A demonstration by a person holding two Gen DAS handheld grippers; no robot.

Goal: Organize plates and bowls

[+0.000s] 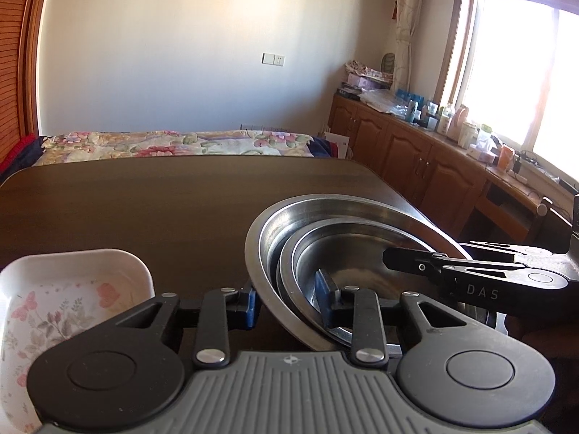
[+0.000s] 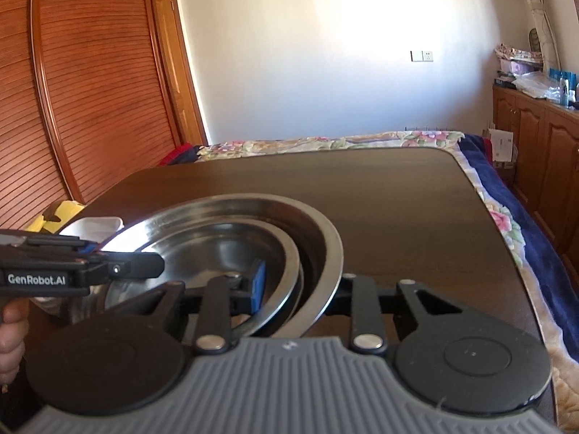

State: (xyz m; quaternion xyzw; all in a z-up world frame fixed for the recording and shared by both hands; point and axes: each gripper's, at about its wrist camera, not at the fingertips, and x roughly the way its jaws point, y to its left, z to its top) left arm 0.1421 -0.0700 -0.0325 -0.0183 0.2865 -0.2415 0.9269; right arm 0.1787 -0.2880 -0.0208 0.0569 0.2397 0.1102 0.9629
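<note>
A stack of nested steel bowls sits on the dark wooden table. My left gripper straddles the stack's left rim, one blue pad inside and one outside, clamping it. My right gripper straddles the stack's right rim the same way, one blue pad inside; the outer finger is hidden by the bowl. The stack looks tilted and lifted at its near side. A white square dish with a flower print lies to the left.
The table's right edge borders a floral bed cover. A wooden wardrobe stands at the left, wooden cabinets with clutter at the right under a window. A yellow object lies beyond the table's left edge.
</note>
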